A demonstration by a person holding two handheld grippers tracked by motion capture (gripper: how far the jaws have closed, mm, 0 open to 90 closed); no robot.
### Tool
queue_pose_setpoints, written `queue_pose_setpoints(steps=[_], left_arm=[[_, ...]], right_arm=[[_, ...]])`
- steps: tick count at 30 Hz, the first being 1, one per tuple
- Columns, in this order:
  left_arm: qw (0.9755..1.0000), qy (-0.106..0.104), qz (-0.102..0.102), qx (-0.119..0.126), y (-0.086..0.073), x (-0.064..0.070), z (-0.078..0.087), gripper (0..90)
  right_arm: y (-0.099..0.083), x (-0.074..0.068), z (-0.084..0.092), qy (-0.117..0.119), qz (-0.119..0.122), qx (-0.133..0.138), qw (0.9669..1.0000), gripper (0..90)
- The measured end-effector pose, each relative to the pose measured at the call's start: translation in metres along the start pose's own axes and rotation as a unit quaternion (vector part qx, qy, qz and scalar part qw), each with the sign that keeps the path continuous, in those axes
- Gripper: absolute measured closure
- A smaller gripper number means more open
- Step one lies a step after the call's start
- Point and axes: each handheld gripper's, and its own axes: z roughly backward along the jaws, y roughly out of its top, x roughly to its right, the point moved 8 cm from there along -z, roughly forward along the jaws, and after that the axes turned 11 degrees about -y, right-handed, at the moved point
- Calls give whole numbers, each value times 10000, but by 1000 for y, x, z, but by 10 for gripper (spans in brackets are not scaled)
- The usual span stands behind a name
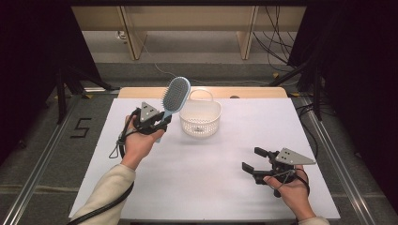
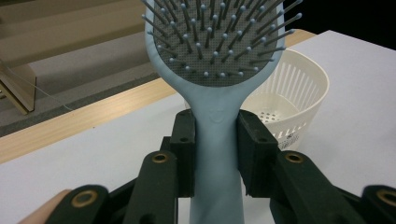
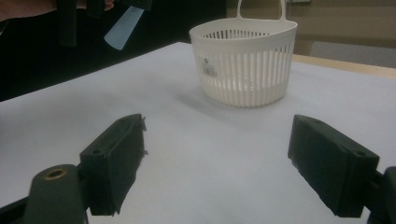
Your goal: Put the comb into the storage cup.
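Even, bright light on the white worktop (image 1: 211, 159); surroundings dark; soft shadows; gripper views' nearest parts perhaps slightly blurred.

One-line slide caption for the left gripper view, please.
Left tongs shut on a light-blue hairbrush by its handle, bristles facing the camera, white basket behind.

Setting as I see it from the high view: a white table top (image 1: 211, 187) on a wooden base whose edge (image 1: 253, 92) shows at 12 o'clock. Grey floor (image 1: 42, 154) surrounds it, marked "5" (image 1: 80, 127) at 9 o'clock. Black drapes (image 1: 361, 70) flank both sides; loose cables (image 1: 277, 42) lie at 1 o'clock.
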Motion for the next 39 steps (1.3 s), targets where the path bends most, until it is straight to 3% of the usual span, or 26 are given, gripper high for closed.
queue_pose_setpoints(steps=[39], left_arm=[[9999, -39, -16, 95, 12, -1, -8, 697]], right_arm=[[1, 2, 1, -21, -4, 27, 10000, 176]])
